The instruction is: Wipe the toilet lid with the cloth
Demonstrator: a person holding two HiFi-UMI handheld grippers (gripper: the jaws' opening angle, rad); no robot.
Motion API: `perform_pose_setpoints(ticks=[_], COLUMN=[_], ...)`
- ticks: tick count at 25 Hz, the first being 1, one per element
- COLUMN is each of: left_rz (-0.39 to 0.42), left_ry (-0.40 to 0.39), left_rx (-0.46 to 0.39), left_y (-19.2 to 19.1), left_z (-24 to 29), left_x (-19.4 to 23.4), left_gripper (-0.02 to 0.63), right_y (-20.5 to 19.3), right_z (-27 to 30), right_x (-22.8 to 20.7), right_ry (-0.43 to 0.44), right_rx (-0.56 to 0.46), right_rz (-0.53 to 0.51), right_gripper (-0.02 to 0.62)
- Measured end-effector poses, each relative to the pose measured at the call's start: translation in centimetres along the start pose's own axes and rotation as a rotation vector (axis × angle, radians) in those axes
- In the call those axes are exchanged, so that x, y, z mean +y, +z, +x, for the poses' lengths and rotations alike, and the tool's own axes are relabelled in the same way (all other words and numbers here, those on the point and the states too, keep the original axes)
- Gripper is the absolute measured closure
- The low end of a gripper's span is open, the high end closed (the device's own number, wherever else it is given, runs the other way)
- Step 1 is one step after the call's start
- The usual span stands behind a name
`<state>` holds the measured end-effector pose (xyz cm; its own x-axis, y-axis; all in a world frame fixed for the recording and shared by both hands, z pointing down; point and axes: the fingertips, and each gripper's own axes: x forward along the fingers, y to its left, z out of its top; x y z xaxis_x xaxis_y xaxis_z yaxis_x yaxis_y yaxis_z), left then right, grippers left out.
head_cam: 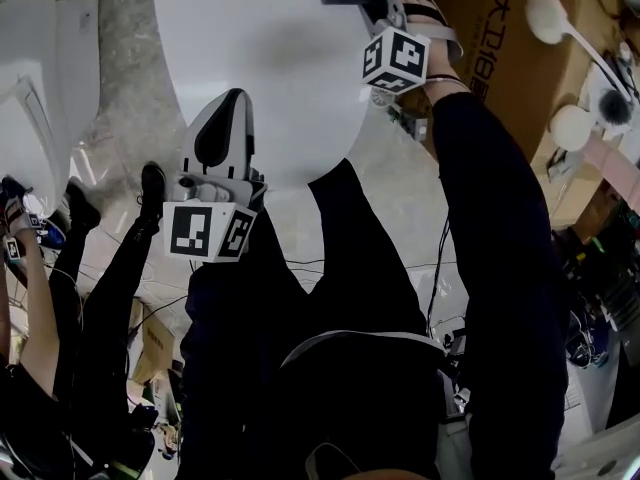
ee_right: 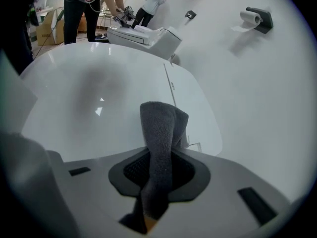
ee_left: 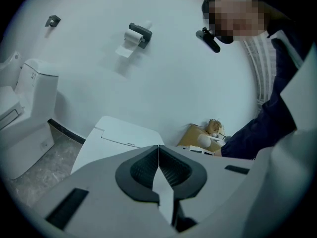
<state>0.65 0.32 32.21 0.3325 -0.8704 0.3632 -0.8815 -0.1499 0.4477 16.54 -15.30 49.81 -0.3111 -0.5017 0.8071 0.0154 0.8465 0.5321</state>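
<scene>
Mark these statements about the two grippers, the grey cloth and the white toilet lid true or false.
1. The right gripper is shut on the grey terry cloth. True.
2. The left gripper holds a second cloth. False: its jaws are together with nothing between them.
3. The glossy white toilet lid is raised against the tank. False: it lies down, closed.
4. A white toilet-paper roll sits in a dark wall holder. True.

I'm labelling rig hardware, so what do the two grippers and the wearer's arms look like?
The left gripper and right gripper have pale grey bodies with black ribbed jaw pads. Each carries a white cube with black square markers. The sleeves are dark navy.
</scene>
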Motion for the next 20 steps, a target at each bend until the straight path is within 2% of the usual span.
perform_pose_setpoints(ticks=[4,8,14,20], left_rz=[-0.002,0.01,0.03,0.046], left_ry=[-0.029,-0.071,-0.126,-0.141], left_rx=[0.022,0.046,0.058,0.056], left_y=[-0.9,-2.1,-2.6,-2.1], left_z=[-1.2,-2.4,-4.0,-5.0], left_x=[-0.3,-1.2,-2.7,-3.0], left_gripper=[0.589,0.589,0.589,0.589], right_y=[-0.1,0.5,1.1,1.9], right_z=[-2.3,-5.2,-10.3,-14.5], right_x=[3.7,8.7,18.1,25.7], right_ry=[0.014,0.051,0.148,0.267], right_rx=[0.018,0.017,0.02,0.019], right_rz=[0.043,0.041,0.035,0.042], right_gripper=[0.508,0.508,0.508,0.507])
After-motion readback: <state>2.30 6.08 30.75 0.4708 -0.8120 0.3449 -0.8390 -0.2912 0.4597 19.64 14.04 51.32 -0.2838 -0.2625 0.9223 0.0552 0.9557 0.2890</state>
